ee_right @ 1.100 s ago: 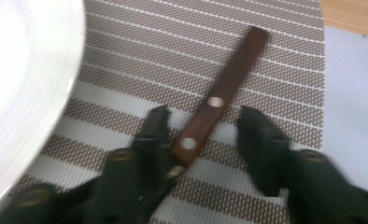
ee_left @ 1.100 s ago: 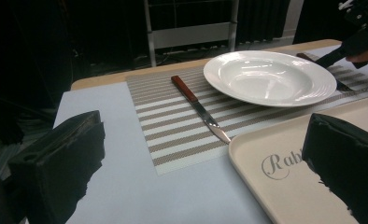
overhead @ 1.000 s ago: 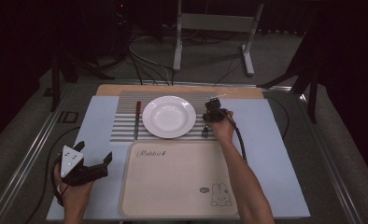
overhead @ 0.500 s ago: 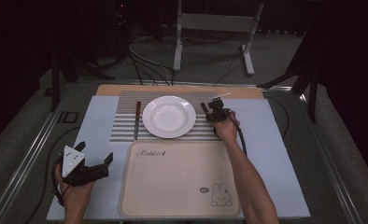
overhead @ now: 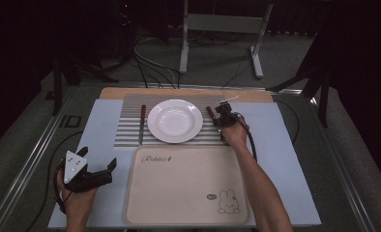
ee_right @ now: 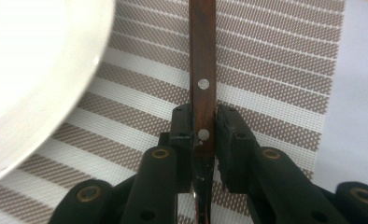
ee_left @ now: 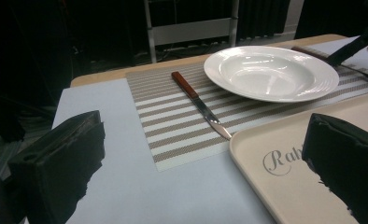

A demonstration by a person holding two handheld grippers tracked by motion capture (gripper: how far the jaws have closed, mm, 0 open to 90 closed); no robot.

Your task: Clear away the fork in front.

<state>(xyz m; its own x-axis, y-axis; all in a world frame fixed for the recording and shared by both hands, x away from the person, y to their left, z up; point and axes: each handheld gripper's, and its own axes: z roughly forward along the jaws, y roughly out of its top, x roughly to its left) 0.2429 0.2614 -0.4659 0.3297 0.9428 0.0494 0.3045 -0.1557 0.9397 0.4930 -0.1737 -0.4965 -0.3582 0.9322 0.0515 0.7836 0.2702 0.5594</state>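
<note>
Right gripper (ee_right: 203, 128) pinching wooden utensil handle (ee_right: 202, 60)
Handle between both closed pads, lying on striped placemat (ee_right: 275, 56) beside white plate (ee_right: 32, 70); left gripper (overhead: 89, 174) spread; dark room behind table

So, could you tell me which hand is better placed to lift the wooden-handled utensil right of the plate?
The right: its hand-held gripper is already clamped on that utensil's handle, while the left one rests open beside the tray.

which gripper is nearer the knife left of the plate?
Left, as far as the high view shows. The left gripper sits open at the near left corner, below the knife. The right gripper is across the plate, shut on the wooden-handled utensil.
</note>
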